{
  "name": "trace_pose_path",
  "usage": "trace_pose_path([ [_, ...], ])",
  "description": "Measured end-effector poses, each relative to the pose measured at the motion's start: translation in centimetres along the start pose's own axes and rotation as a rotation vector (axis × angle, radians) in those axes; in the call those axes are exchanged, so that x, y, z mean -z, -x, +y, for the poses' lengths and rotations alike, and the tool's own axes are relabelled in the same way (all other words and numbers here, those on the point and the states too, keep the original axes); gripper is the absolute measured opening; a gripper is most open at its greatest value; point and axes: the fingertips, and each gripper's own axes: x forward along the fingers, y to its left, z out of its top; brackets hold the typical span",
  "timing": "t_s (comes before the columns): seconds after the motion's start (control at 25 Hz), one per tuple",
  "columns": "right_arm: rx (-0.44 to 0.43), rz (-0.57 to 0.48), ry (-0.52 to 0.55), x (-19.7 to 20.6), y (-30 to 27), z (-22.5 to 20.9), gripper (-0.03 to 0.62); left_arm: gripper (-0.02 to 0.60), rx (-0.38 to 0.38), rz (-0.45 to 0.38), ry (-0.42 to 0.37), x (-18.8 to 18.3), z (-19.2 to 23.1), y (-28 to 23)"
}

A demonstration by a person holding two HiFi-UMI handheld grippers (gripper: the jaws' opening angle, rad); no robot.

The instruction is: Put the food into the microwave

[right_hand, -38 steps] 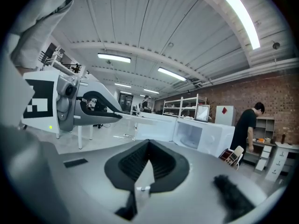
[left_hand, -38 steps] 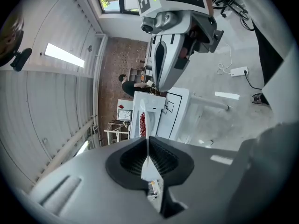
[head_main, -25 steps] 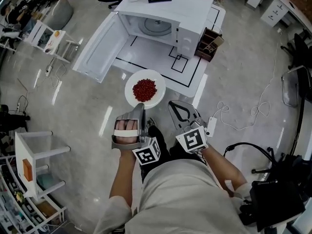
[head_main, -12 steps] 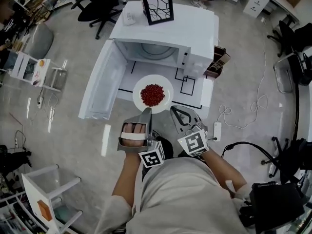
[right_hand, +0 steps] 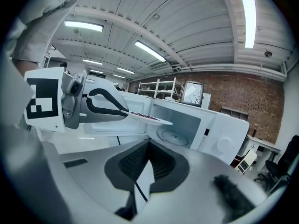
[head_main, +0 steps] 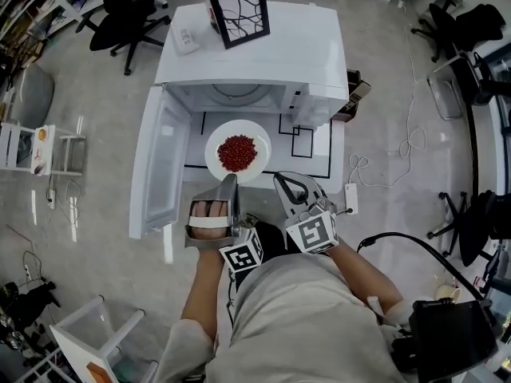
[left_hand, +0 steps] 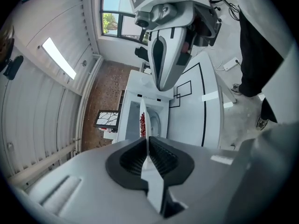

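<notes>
Sits closer to the open microwave (head_main: 255, 50) than a second ago; pinches the plate (head_main: 259, 142) rim in the left tool (head_main: 232, 179), keeping the red food (head_main: 236, 152) level over the bench (head_main: 321, 146); holds right tool (head_main: 280, 179) closed, empty.

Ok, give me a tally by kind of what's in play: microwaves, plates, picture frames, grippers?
microwave: 1
plate: 1
picture frame: 1
grippers: 2, the left gripper and the right gripper
Total: 5
</notes>
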Motion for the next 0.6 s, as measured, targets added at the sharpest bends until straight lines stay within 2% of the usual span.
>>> trace_pose_path([
  [0.12, -0.008, -0.004, 0.000, 0.3, -0.7, -1.4, 0.011, 0.026, -0.006, 0.009, -0.003, -0.1, 0.1, -1.7],
  [0.32, -0.076, 0.004, 0.010, 0.5, -1.3, -2.6, 0.011, 0.026, -0.004, 0.048, 0.015, -0.8, 0.2, -3.8],
  [0.6, -0.080, -0.004, 0.041, 0.7, -2.6, -4.7, 0.011, 0.026, 0.002, 0.049, -0.004, -1.7, 0.2, -6.6],
])
